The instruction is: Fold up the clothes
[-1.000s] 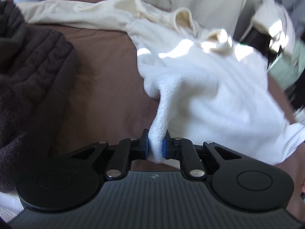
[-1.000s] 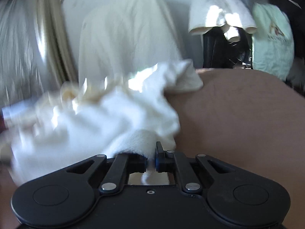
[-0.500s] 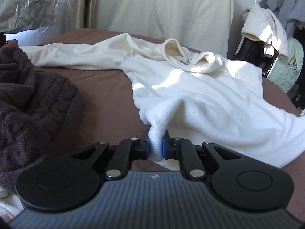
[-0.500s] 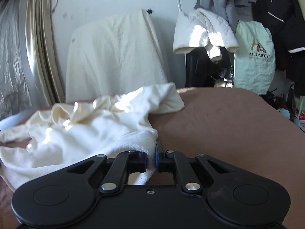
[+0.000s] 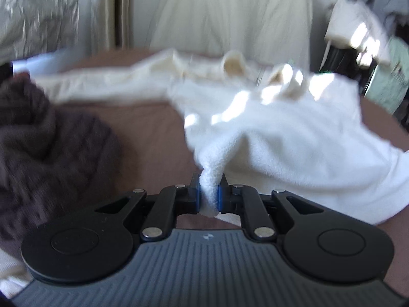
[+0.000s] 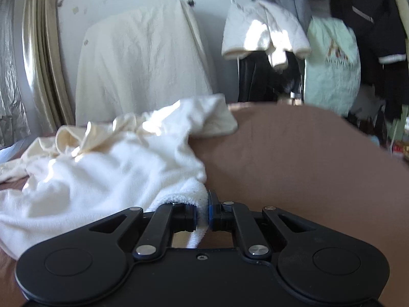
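At the bottom centre of my left view, the left hand-held gripper [image 5: 209,194] pinches a thick fleece hem of the white garment [image 5: 294,143]; the right hand-held gripper [image 6: 202,213] pinches another hem edge. Both bites are shallow, so I judge a hard pull could slip the plush pile free. The garment lies rumpled across the brown bed [image 6: 294,158], collar bunched farther off. A knobbly dark knit [image 5: 43,148] at left could snag a swinging sleeve.

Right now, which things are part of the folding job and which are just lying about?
In the job:
white fleece top
left tool
right tool
brown bedspread

Lying about:
dark knit garment
hanging clothes
pale green bag
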A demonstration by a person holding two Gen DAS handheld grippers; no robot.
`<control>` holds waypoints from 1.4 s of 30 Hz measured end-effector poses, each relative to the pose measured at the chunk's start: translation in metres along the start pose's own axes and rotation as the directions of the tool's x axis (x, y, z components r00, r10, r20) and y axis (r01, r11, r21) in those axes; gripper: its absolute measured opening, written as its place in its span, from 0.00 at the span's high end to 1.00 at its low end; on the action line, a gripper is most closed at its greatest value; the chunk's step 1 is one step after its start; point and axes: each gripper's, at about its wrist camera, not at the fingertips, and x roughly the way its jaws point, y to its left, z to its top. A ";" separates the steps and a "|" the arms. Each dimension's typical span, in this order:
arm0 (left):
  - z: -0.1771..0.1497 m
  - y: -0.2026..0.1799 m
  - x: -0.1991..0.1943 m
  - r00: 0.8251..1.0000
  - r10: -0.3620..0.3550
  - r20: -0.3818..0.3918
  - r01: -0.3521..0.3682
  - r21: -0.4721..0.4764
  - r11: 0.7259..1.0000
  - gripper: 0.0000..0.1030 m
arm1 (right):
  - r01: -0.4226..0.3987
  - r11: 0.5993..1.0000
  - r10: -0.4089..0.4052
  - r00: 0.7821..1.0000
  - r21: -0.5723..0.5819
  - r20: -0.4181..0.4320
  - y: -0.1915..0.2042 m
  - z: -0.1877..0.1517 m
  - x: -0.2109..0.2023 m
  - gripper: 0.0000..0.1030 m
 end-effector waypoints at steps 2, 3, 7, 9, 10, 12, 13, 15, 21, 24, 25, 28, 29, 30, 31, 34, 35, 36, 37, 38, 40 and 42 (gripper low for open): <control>0.006 0.000 -0.022 0.995 -0.028 0.100 0.029 -0.009 1.000 0.89 | 0.027 0.999 -0.025 0.998 -0.035 0.055 0.004 0.022 -0.011 0.92; 0.010 0.000 -0.035 0.988 -0.040 0.151 0.044 -0.018 0.999 0.90 | 0.044 0.998 -0.040 0.995 -0.049 0.094 0.006 0.035 -0.019 0.92; 0.011 0.012 -0.070 0.974 -0.099 0.206 0.124 -0.114 0.986 0.91 | 0.103 0.994 -0.097 0.971 -0.019 0.216 0.002 0.073 -0.056 0.93; 0.000 0.013 -0.055 0.992 -0.108 0.067 0.116 -0.139 0.983 0.91 | 0.125 0.992 -0.123 0.974 0.001 0.189 -0.007 0.070 -0.054 0.93; -0.007 0.011 -0.043 0.994 -0.105 -0.027 0.100 -0.140 0.985 0.91 | 0.141 0.990 -0.140 0.977 0.005 0.158 -0.011 0.065 -0.049 0.93; -0.022 0.008 -0.018 0.972 -0.098 -0.213 0.069 -0.139 0.988 0.90 | 0.170 0.985 -0.171 0.981 0.014 0.093 -0.021 0.054 -0.038 0.93; -0.028 0.005 -0.009 0.956 -0.091 -0.279 0.057 -0.128 0.990 0.90 | 0.174 0.984 -0.176 0.983 0.030 0.050 -0.027 0.044 -0.029 0.93; -0.033 -0.004 -0.002 0.946 -0.070 -0.318 0.049 -0.075 0.996 0.89 | 0.175 0.982 -0.173 0.985 0.072 -0.022 -0.039 0.023 -0.013 0.93; -0.035 -0.007 -0.006 0.948 -0.064 -0.311 0.055 -0.040 0.998 0.84 | 0.217 0.972 -0.210 0.974 0.087 -0.082 -0.047 -0.011 0.012 0.93; -0.037 -0.004 0.003 0.940 -0.072 -0.333 0.052 -0.068 0.996 0.74 | 0.214 0.973 -0.207 0.975 0.084 -0.081 -0.048 -0.011 0.016 0.92; -0.037 -0.003 0.004 0.940 -0.074 -0.334 0.053 -0.071 0.996 0.69 | 0.211 0.974 -0.205 0.976 0.082 -0.079 -0.048 -0.011 0.016 0.92; -0.038 -0.007 0.003 0.946 -0.072 -0.317 0.060 -0.048 0.997 0.93 | 0.205 0.977 -0.200 0.977 0.060 -0.073 -0.045 -0.012 0.014 0.92; -0.037 -0.012 -0.001 0.955 -0.065 -0.289 0.063 -0.018 0.998 0.93 | 0.204 0.978 -0.200 0.977 0.050 -0.078 -0.044 -0.011 0.015 0.92; -0.036 -0.017 -0.006 0.964 -0.059 -0.261 0.064 0.012 0.998 0.93 | 0.199 0.979 -0.195 0.976 0.036 -0.095 -0.043 -0.009 0.017 0.92; -0.035 -0.022 -0.010 0.971 -0.053 -0.232 0.065 0.042 0.997 0.93 | 0.192 0.981 -0.189 0.976 0.020 -0.105 -0.043 -0.004 0.018 0.92; -0.032 -0.037 -0.023 0.989 -0.042 -0.145 0.062 0.132 0.989 0.93 | 0.157 0.984 -0.163 0.985 -0.088 -0.058 -0.034 0.012 0.009 0.92; -0.030 -0.040 -0.027 0.992 -0.039 -0.117 0.056 0.152 0.987 0.93 | 0.146 0.979 -0.151 0.988 -0.139 -0.027 -0.029 0.017 0.004 0.92; -0.028 -0.040 -0.030 0.995 -0.034 -0.094 0.048 0.151 0.987 0.93 | 0.137 0.972 -0.139 0.990 -0.190 0.003 -0.023 0.020 -0.001 0.92; -0.027 -0.038 -0.034 0.997 -0.032 -0.071 0.042 0.145 0.989 0.93 | 0.132 0.963 -0.129 0.991 -0.237 0.024 -0.017 0.018 -0.004 0.92; -0.025 -0.036 -0.037 0.998 -0.031 -0.051 0.038 0.134 0.990 0.93 | 0.135 0.954 -0.134 0.991 -0.269 0.020 -0.012 0.015 -0.004 0.92; -0.021 -0.028 -0.043 0.999 -0.034 -0.020 0.036 0.094 0.995 0.93 | 0.138 0.935 -0.142 0.990 -0.326 0.012 -0.004 0.009 -0.004 0.92; -0.015 -0.020 -0.049 0.999 -0.029 0.020 0.028 0.043 0.999 0.93 | 0.139 0.938 -0.147 0.989 -0.317 0.001 -0.004 0.001 -0.004 0.92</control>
